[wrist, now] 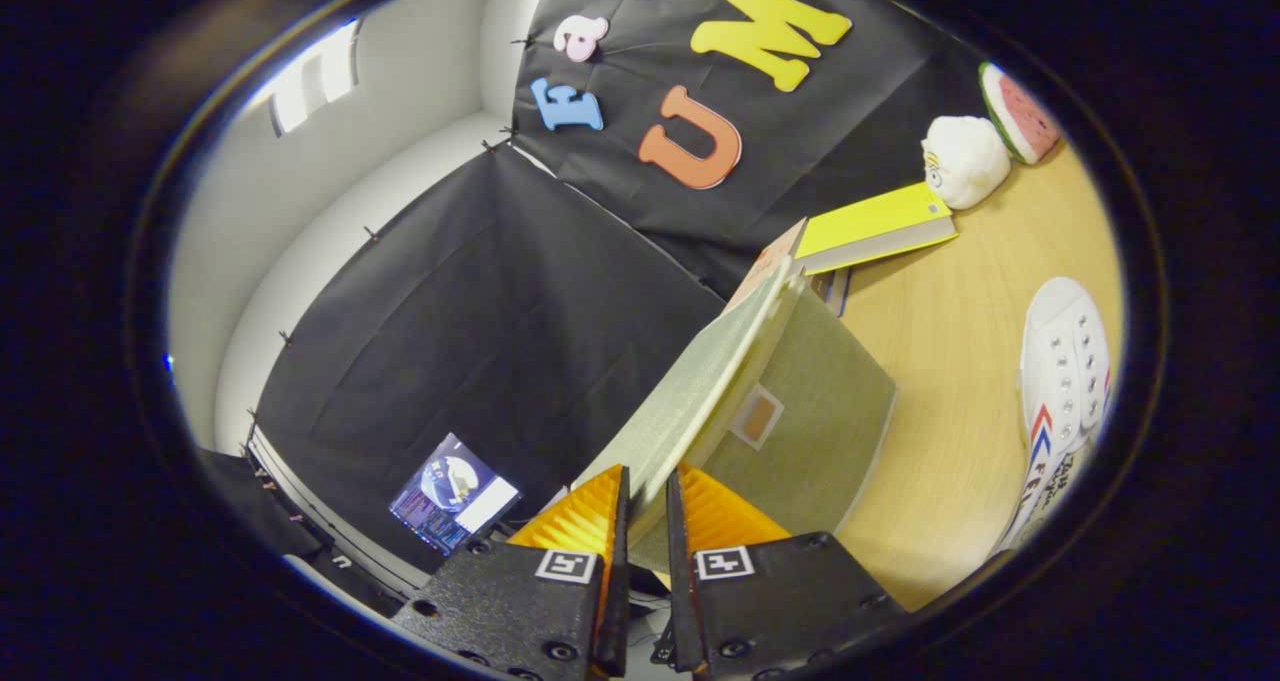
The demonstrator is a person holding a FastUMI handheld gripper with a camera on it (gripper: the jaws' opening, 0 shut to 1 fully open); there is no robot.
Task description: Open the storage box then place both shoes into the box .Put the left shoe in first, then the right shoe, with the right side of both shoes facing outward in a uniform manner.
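Nearest of all, the gripper [647, 506] has its two fingers drawn close together with the edge of the box lid [700, 381] between them; both fingers appear to press on that thin pale lid, which is raised and tilted up away from the box. Far to the left, beyond the fingers, a small lit screen [455, 494] sits low against the black cloth wall [480, 301], and a white wall [330, 191] rises behind it. Just ahead of the fingers stands the storage box [810, 431], a grey-green fabric one with a small tan patch on its front, resting on the wooden table [950, 391]. Behind the box lies a book with a yellow cover [875, 223], touching or just beside the box's far corner. Farther back on the right are a white plush toy [963, 161] and, next to it, a watermelon-slice toy [1018, 113]. Right of the box, well apart from it, a white shoe [1062, 381] with red and blue stripes lies on the table.
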